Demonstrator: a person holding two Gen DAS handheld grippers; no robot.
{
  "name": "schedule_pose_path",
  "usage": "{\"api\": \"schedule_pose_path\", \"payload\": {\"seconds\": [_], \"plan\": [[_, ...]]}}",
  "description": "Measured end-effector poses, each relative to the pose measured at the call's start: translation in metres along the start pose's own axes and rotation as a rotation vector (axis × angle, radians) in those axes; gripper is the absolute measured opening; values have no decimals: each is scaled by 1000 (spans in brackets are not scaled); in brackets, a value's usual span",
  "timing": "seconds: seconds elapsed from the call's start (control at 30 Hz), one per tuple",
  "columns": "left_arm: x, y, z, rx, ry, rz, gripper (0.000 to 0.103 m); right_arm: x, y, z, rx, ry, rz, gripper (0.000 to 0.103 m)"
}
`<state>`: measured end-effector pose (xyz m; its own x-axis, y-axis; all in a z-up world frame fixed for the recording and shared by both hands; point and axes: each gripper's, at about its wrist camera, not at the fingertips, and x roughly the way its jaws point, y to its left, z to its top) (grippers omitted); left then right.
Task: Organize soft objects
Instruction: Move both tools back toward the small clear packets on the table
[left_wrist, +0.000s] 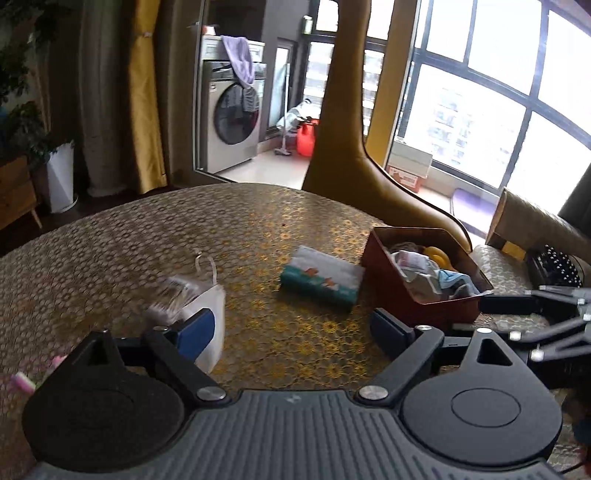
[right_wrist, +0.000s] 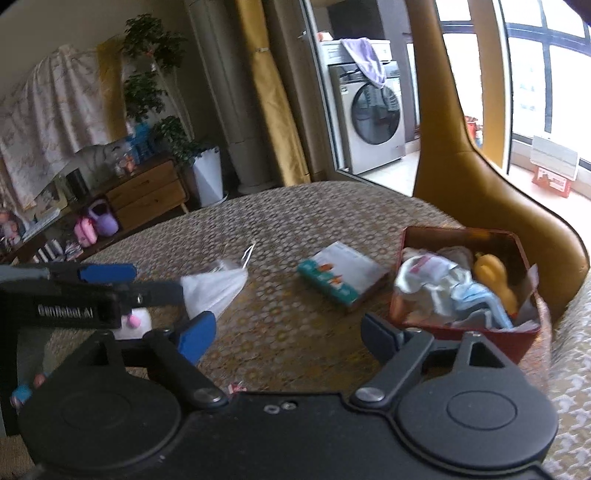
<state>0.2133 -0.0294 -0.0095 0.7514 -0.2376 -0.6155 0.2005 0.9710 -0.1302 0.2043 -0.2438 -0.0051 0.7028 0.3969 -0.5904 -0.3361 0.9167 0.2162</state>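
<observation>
A red box (left_wrist: 448, 308) (right_wrist: 413, 236) stands at the right of the table, filled with soft cloths and a yellow toy (right_wrist: 493, 275). A tissue pack (left_wrist: 321, 278) (right_wrist: 341, 277) lies left of it. A white face mask (left_wrist: 207, 314) (right_wrist: 214, 288) lies at the left. My left gripper (left_wrist: 291, 332) is open, its left pad touching or just over the mask; it also shows in the right wrist view (right_wrist: 129, 282), open around the mask's edge. My right gripper (right_wrist: 288, 332) is open and empty over the table, between mask and box.
A round table with a patterned gold cloth (left_wrist: 184, 229) carries everything. A tan chair back (left_wrist: 351, 147) (right_wrist: 480, 184) stands behind the box. A small pink and white soft toy (right_wrist: 135, 323) lies at the table's left. A cardboard tube (left_wrist: 532, 225) lies far right.
</observation>
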Motion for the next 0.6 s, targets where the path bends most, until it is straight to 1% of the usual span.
{"api": "schedule_pose_path", "payload": {"seconds": [0.07,0.13,0.17,0.23,0.3,0.43,0.53,0.6], "plan": [[0,8,-4,-12,1,2,94,6,7,-6,-10,12,15,90],[1,15,-9,-27,0,-7,99,13,14,-13,-18,27,25,92],[2,19,-11,-36,-1,-13,100,17,18,-16,-22,36,32,93],[6,26,-14,-55,6,-23,100,25,26,-23,-25,48,50,94],[11,31,-18,-65,18,-12,101,31,34,-30,-31,59,63,94],[26,36,-23,-48,48,13,102,42,48,-44,-64,77,80,95],[39,43,-28,-47,76,-2,102,49,57,-54,-91,91,79,95],[46,46,-30,-51,74,12,102,55,61,-59,-108,104,77,95]]}}
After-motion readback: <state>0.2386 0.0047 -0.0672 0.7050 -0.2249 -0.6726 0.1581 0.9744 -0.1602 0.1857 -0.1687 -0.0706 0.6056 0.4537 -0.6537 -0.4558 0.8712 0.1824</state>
